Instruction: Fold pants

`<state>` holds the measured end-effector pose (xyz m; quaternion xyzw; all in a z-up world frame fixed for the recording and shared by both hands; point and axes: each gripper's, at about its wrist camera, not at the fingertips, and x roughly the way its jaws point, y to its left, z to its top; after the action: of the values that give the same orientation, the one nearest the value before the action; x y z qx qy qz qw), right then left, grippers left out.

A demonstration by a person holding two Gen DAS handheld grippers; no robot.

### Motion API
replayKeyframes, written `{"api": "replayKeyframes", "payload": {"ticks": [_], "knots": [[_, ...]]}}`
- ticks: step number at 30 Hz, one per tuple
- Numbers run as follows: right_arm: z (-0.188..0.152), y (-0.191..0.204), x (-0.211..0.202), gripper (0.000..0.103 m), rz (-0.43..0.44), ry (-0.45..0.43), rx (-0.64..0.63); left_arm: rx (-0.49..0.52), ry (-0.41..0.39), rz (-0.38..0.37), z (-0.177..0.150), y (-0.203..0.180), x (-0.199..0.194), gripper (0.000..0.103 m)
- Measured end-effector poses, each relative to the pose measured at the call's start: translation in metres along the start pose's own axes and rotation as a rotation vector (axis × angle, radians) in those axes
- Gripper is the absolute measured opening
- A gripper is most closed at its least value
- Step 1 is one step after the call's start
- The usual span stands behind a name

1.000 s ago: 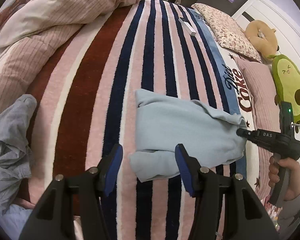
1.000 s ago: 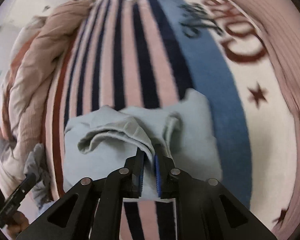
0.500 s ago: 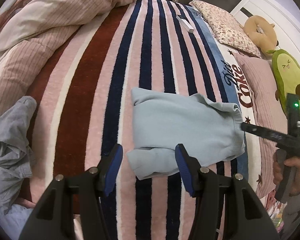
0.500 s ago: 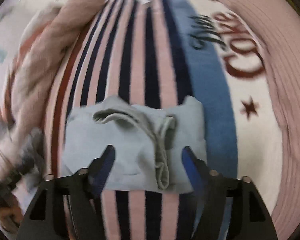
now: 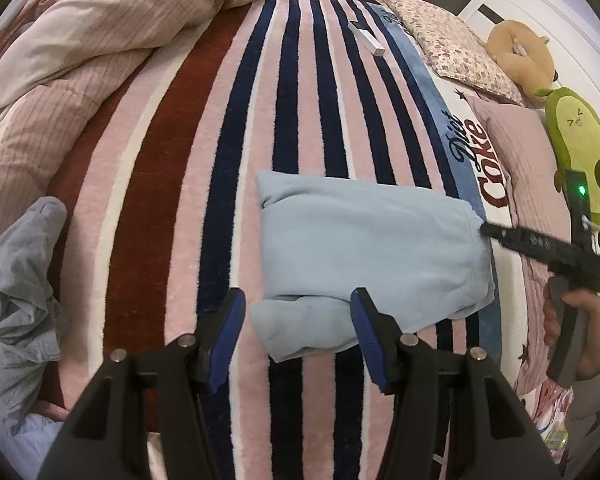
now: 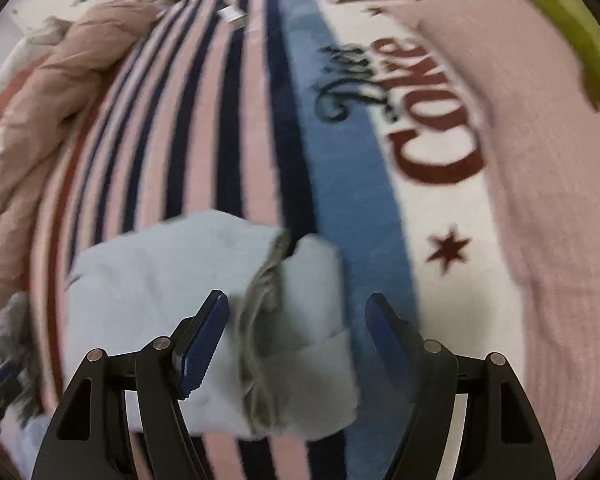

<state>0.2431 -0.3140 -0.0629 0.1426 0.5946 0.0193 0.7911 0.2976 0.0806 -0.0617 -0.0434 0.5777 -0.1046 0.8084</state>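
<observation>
Released since the earlier frame, the folded pants (image 5: 364, 248) are lying flat on the striped blanket (image 5: 172, 184) near its lettered edge. Right gripper (image 6: 296, 340) is being held wide, apparently clear of the cloth; left gripper (image 5: 298, 336) is being held half-wide, gripping nothing.

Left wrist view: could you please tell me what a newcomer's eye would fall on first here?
The folded light blue pants lie mid-frame on the boldly striped blanket. A green avocado plush sits at the right edge by the pillows, and the open left hand-held gripper fills the foreground.
</observation>
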Motion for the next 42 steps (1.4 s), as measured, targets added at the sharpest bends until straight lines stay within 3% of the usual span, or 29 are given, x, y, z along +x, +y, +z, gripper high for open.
{"api": "replayKeyframes", "payload": {"ticks": [2,4,8,10,11,16,22,25,29,33,35,38,39,42], "knots": [[-0.008,0.004,0.008,0.067,0.110,0.062,-0.010,-0.001,-0.005,-0.002,0.001,-0.001,-0.001,0.050],[-0.015,0.014,0.015,0.067,0.165,0.087,-0.048,0.001,-0.011,0.002,0.002,-0.002,-0.002,0.050],[-0.029,0.035,0.029,0.063,0.116,0.106,-0.138,0.008,-0.013,0.009,0.003,-0.004,-0.002,0.050],[-0.033,0.044,0.031,0.026,0.092,0.105,-0.151,0.009,-0.013,0.010,0.004,-0.005,-0.002,0.050],[-0.034,0.047,0.031,0.025,0.101,0.106,-0.165,0.009,-0.012,0.011,0.004,-0.005,-0.002,0.051],[-0.034,0.051,0.022,0.023,0.072,0.039,-0.188,0.012,-0.006,0.013,0.003,-0.006,0.000,0.051],[-0.022,0.038,-0.017,0.023,0.019,-0.061,-0.168,0.018,-0.003,0.018,0.004,-0.007,0.000,0.051],[-0.016,0.021,-0.028,0.023,0.008,-0.040,-0.148,0.023,-0.005,0.015,0.005,-0.009,0.000,0.051],[-0.022,0.014,-0.004,0.024,0.027,0.086,-0.157,0.027,0.000,0.011,0.005,-0.015,0.004,0.051],[-0.033,0.014,0.009,0.025,-0.048,0.089,-0.187,0.035,0.013,0.021,0.004,-0.018,0.011,0.051],[-0.033,0.011,0.008,0.025,-0.074,0.071,-0.179,0.038,0.012,0.028,0.002,-0.019,0.014,0.059],[-0.034,0.007,0.003,0.036,-0.107,0.055,-0.175,0.034,0.017,0.027,0.001,-0.018,0.019,0.060],[-0.034,0.004,0.001,0.046,-0.109,0.066,-0.178,0.031,0.020,0.026,0.001,-0.018,0.021,0.060],[-0.031,-0.003,-0.008,0.052,-0.083,0.083,-0.166,0.018,0.020,0.032,0.003,-0.015,0.027,0.062]]}}
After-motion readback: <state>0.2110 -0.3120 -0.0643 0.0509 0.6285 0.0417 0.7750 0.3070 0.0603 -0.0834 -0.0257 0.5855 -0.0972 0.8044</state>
